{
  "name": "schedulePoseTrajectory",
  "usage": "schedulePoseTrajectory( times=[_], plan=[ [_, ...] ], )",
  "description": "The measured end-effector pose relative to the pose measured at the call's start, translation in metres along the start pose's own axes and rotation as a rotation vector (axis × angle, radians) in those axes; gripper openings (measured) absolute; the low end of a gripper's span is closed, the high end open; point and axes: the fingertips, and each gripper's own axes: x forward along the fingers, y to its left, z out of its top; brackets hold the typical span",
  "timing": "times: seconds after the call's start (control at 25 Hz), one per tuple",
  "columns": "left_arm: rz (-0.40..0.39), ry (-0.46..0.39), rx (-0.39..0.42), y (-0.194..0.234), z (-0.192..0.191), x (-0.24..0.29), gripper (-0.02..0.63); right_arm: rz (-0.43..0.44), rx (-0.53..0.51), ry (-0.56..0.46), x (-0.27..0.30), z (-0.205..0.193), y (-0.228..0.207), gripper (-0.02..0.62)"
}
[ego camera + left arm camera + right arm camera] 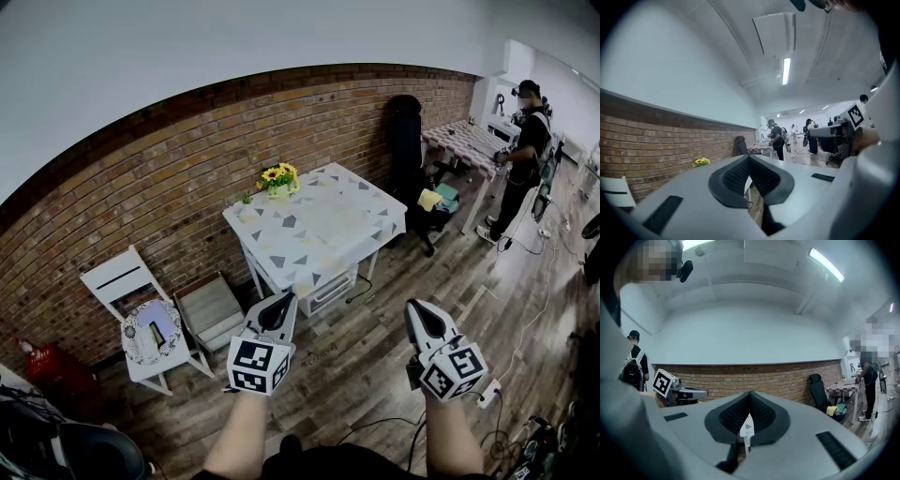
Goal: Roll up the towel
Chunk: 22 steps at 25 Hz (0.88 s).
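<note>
I see no towel that I can tell apart in any view. A white table under a cloth with grey triangles stands ahead by the brick wall, well beyond both grippers. My left gripper is held level in front of me, its jaws closed together with nothing between them. My right gripper is beside it, also shut and empty. In the left gripper view the left gripper points along the brick wall. In the right gripper view the right gripper points at the wall, with a sliver of the table showing past the tips.
Yellow flowers sit on the table's far left corner. A white chair, a stool with a plate and a grey crate stand left. A black office chair, a yellow cloth and a person are right.
</note>
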Motion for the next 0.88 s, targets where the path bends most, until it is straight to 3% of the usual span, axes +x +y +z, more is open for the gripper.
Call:
schedulePoseTrajectory(
  times=[0.64,0.88],
  plan=[
    [-0.035,0.052,0.008,-0.029,-0.014,0.012,0.018,-0.007,-0.027,0.002,-0.026,-0.003,-0.013,0.012],
    [-0.004,0.067,0.014,-0.052,-0.018,0.012,0.02,0.025,0.013,0.015,-0.049,-0.012,-0.03,0.018]
  ],
)
